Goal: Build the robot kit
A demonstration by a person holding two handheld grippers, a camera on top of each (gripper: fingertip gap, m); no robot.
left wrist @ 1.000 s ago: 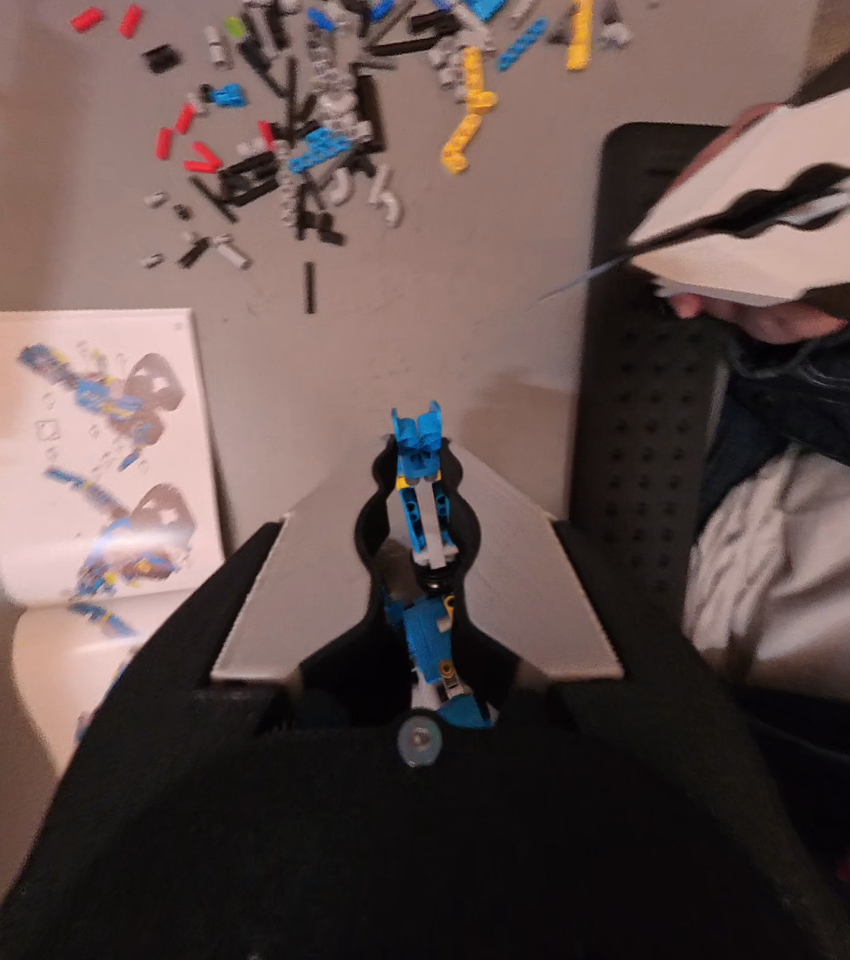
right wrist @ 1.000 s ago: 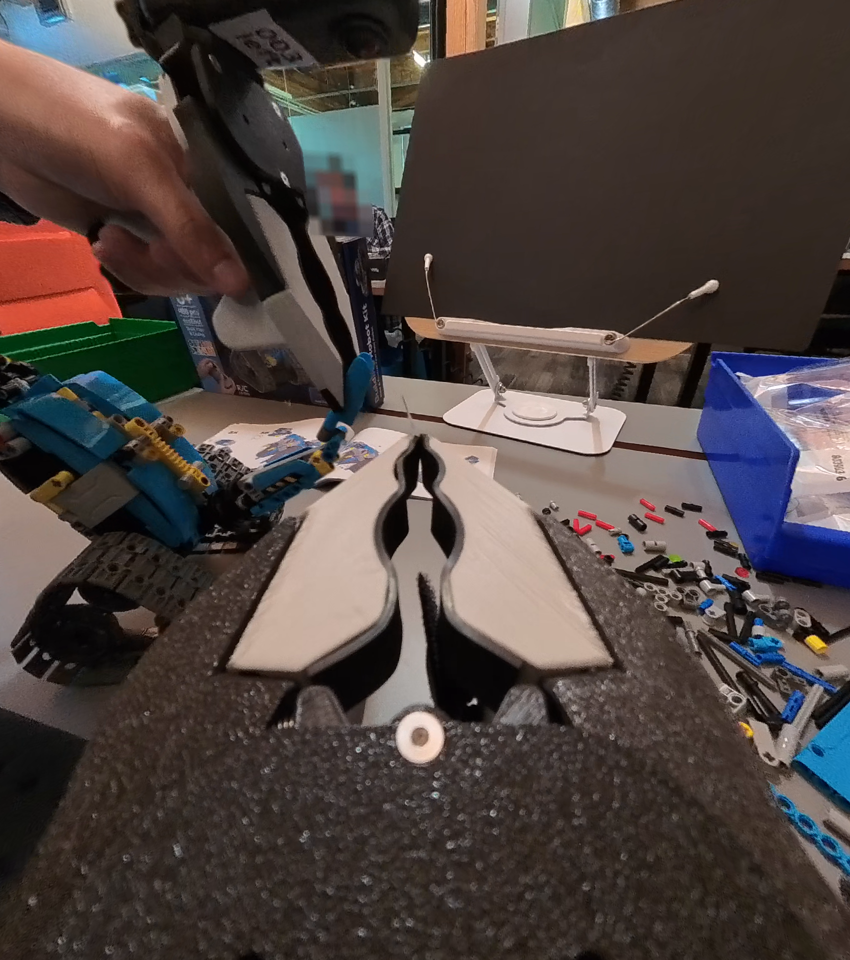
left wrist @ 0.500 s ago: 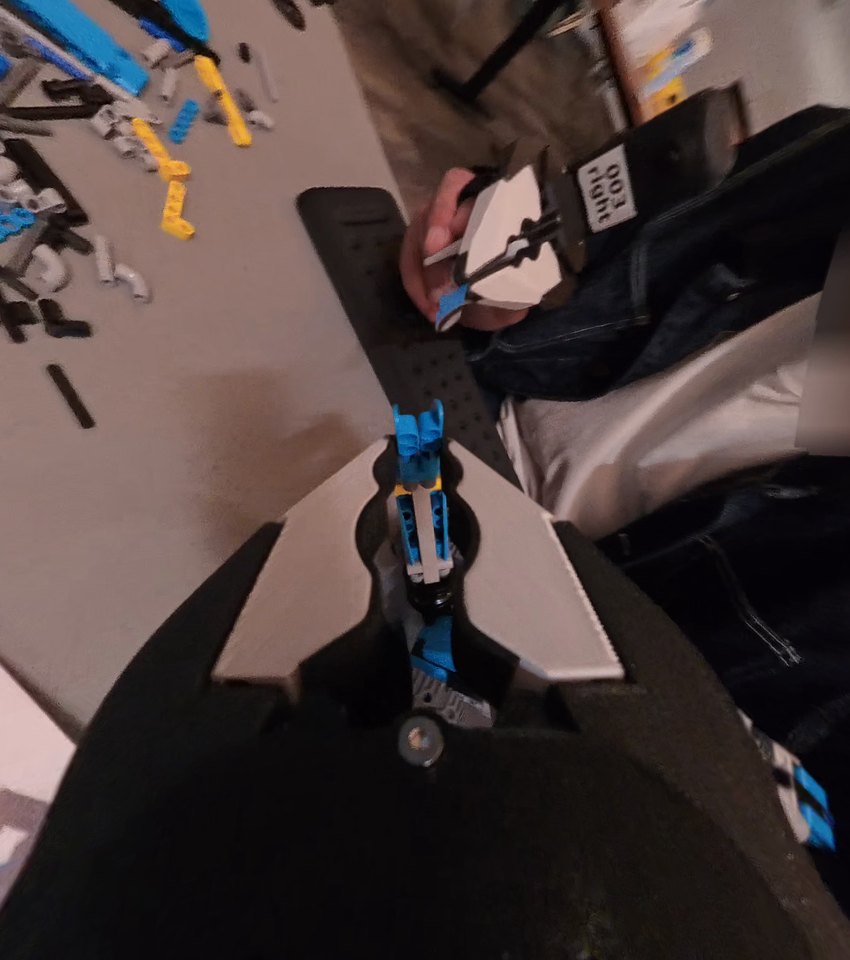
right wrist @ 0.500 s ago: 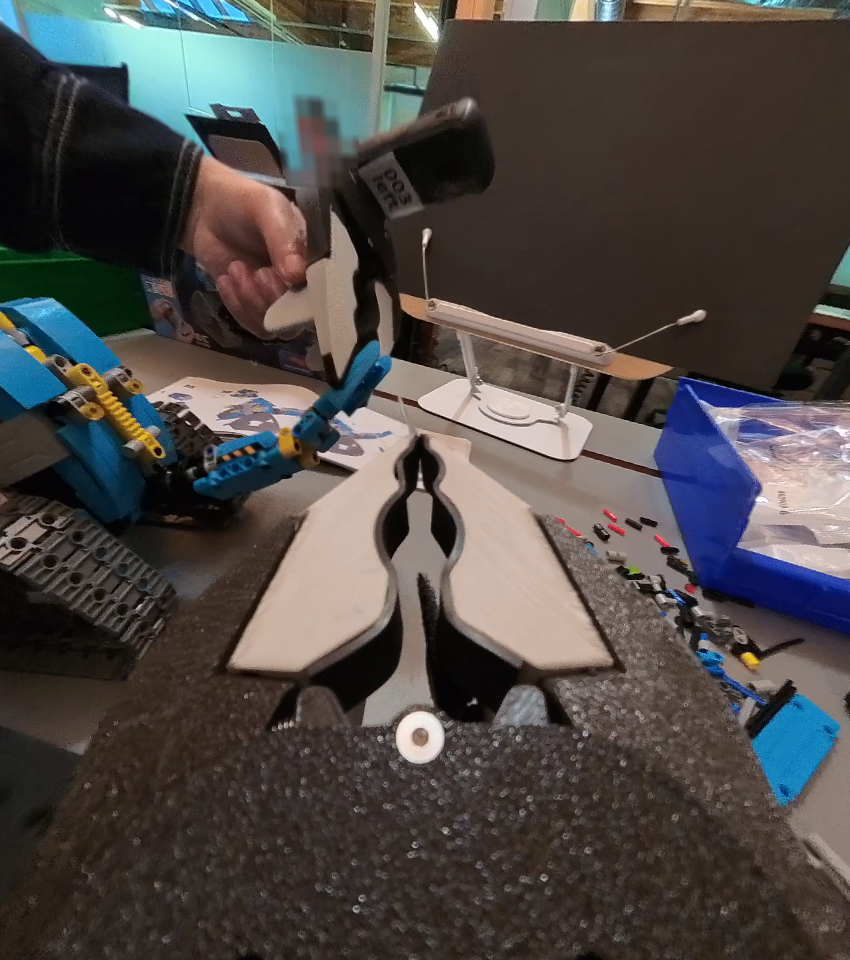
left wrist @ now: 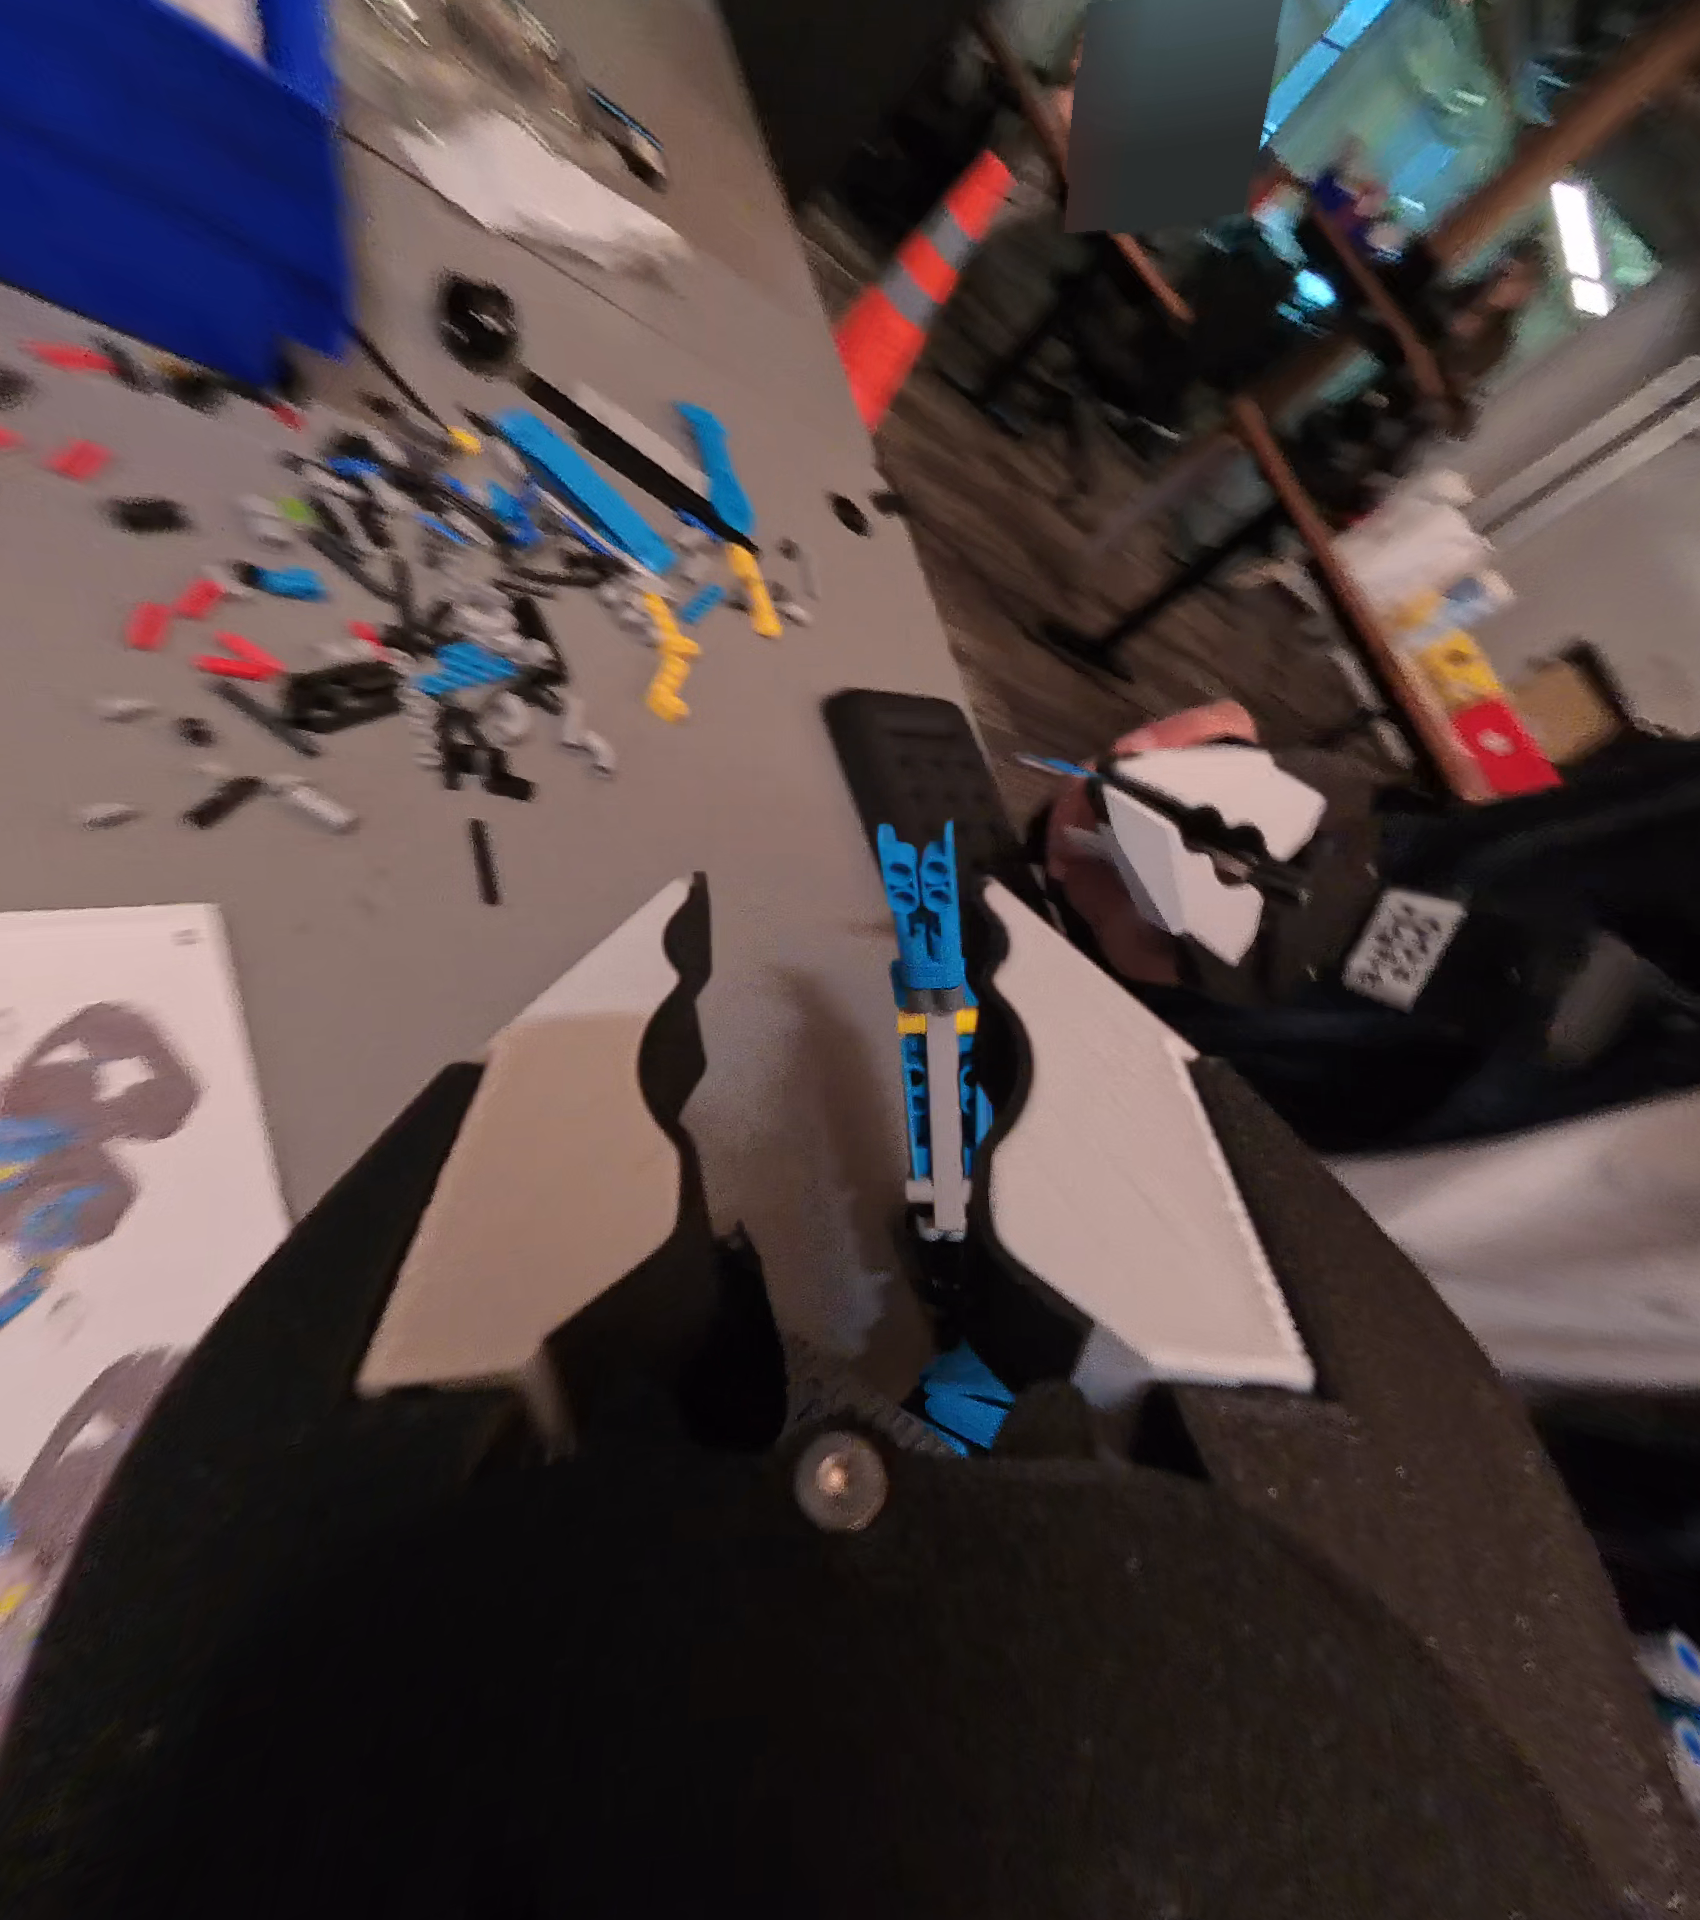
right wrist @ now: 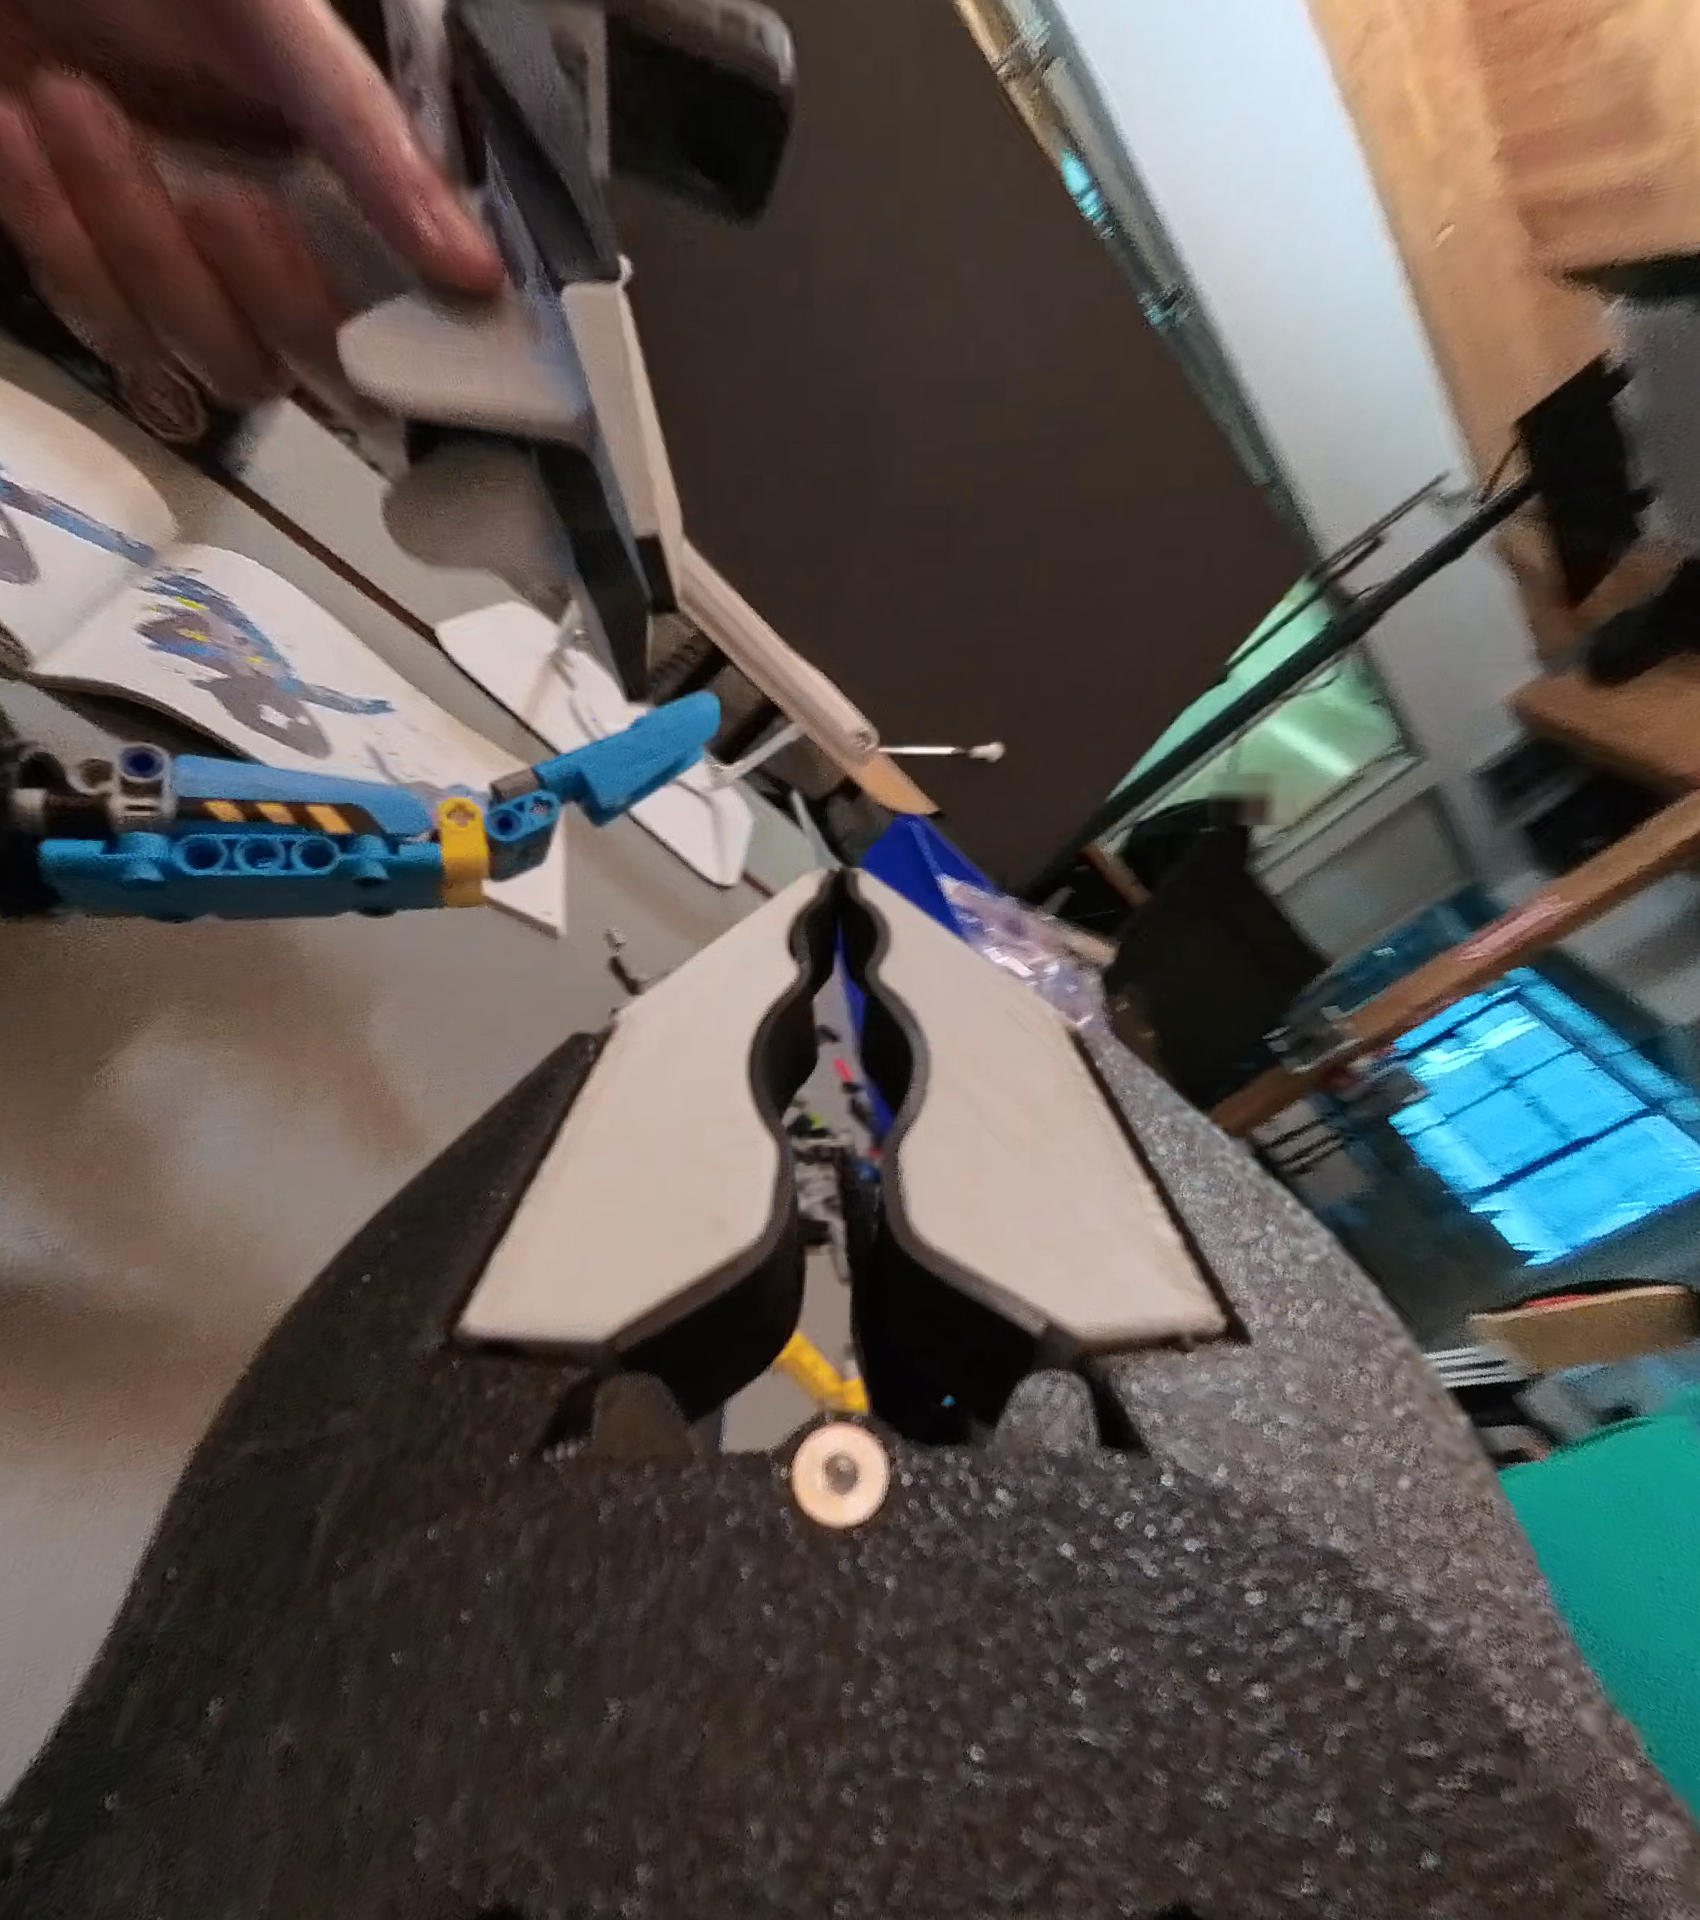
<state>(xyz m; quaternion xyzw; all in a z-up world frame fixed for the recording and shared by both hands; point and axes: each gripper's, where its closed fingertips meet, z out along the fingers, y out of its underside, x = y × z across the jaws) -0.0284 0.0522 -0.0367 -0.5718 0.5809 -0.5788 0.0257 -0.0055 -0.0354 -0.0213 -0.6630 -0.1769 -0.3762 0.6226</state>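
Observation:
My left gripper point(left wrist: 841, 888) is open. The blue, grey and yellow arm of a brick model point(left wrist: 929, 997) lies along the inside of its right finger, with a wide gap to the left finger. In the right wrist view that arm point(right wrist: 254, 842) reaches out level from the dark model at the left edge, its tip by the left gripper's white fingers point(right wrist: 617, 416), which a hand point(right wrist: 150, 156) holds. My right gripper point(right wrist: 841, 883) has its jaws shut. In the left wrist view it point(left wrist: 1100, 784) shows at right with a thin blue piece point(left wrist: 1048, 766) sticking out of its tip.
A pile of loose bricks point(left wrist: 472, 623) lies on the grey table point(left wrist: 617, 831) below a blue bin point(left wrist: 98, 177). An open instruction booklet point(left wrist: 67, 1091) lies at left. A black mat point(left wrist: 919, 769) sits at the table edge. A white stand point(right wrist: 555, 665) fronts a black board point(right wrist: 929, 416).
My left gripper has opened off the model's blue arm, which it gripped before. Both views have swung and tilted. The right gripper stays shut.

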